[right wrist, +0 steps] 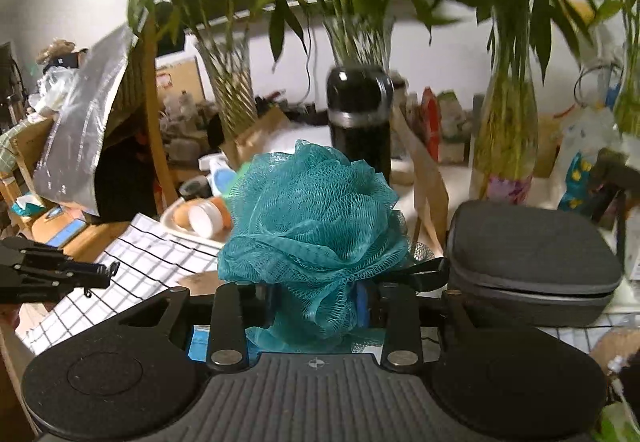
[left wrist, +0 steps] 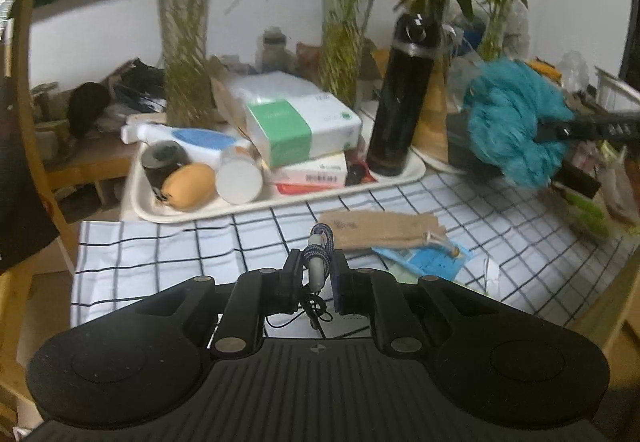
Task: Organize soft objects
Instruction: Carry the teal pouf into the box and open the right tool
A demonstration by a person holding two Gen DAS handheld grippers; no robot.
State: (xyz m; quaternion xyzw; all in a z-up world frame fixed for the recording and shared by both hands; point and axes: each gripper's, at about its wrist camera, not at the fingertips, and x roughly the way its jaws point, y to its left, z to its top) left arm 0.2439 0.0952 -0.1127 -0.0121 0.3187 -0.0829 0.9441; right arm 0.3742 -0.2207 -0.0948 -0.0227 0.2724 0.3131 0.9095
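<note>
My left gripper is shut on a braided cable bundle with a grey plug, held above the checked tablecloth. My right gripper is shut on a teal mesh bath pouf, held in the air; the pouf hides the fingertips. The pouf also shows in the left wrist view at the right, with the right gripper behind it. A tan cloth pouch lies on the cloth beyond my left gripper. The left gripper shows at the left edge of the right wrist view.
A white tray holds a black bottle, tissue packs, a white jar and an orange sponge. Glass vases with bamboo stand behind. A grey zip case sits at the right. A blue card lies by the pouch.
</note>
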